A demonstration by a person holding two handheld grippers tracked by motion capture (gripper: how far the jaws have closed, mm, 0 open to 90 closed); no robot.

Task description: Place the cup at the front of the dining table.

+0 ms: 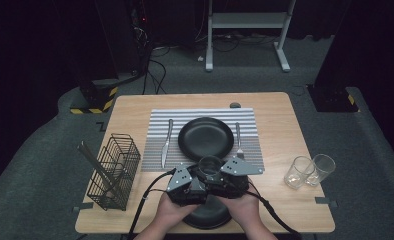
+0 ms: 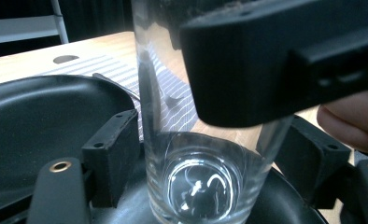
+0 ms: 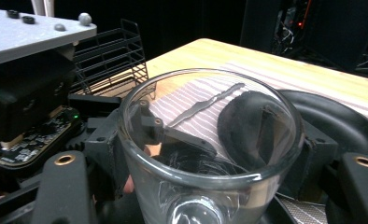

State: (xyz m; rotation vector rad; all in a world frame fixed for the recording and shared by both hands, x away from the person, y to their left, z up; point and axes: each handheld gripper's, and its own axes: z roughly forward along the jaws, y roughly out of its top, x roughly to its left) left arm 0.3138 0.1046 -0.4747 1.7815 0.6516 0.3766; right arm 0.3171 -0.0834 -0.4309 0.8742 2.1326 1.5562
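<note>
Clear cylindrical drinking glass [image 1: 210,165] upright at the near edge of the striped grey placemat [image 1: 155,145], over a black round dish [image 2: 275,205]; gripped on both sides by left hand-held gripper [image 1: 197,176] and right hand-held gripper [image 1: 224,175], both seemingly clenched on it.

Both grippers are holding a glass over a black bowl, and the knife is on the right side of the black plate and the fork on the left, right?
Not quite. In the high view the knife lies left of the black plate and the fork lies right of it. The rest holds: both the left gripper and the right gripper hold the glass over the black bowl.
</note>
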